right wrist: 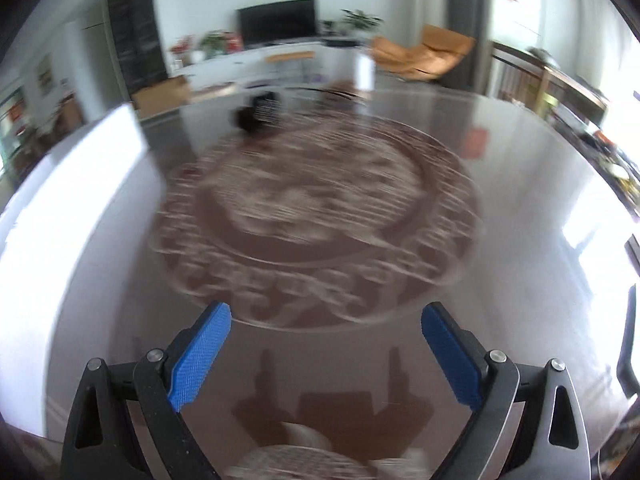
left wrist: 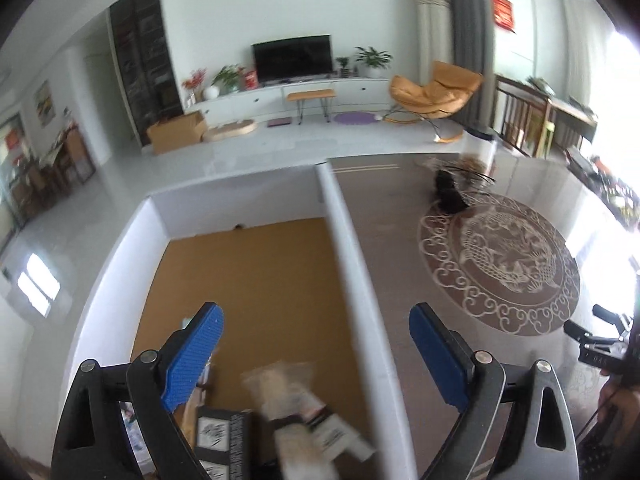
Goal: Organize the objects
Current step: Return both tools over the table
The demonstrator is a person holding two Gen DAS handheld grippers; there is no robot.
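- My left gripper (left wrist: pixel 316 328) hangs over the white box (left wrist: pixel 120 264), its jaws wide apart with nothing between them; the box's right-hand wall (left wrist: pixel 352 264) runs straight through the gap between the two blue pads.
- Inside the box, on its brown floor, a blurred clear packet (left wrist: pixel 288 392) and a dark printed carton (left wrist: pixel 224 436) lie at the near end, below and slightly left of the left jaws.
- My right gripper (right wrist: pixel 326 336) is over the dark worktop (right wrist: pixel 520 208), jaws also spread wide and empty; this view is heavily smeared.
- What is left to tidy, as I judge it, is the small black item (right wrist: pixel 260 114) at the far edge of the worktop, beyond the round carp medallion (left wrist: pixel 500 264).
- From the right jaws it lies well ahead and a little left; from the left jaws, ahead and to the right, across the box wall.
- I judge the right hand better placed, with open worktop all the way to it.
- I cannot tell its long axis; it is too blurred.
- A pale patterned thing (right wrist: pixel 296 460) sits at the bottom edge below the right jaws; I cannot identify it.
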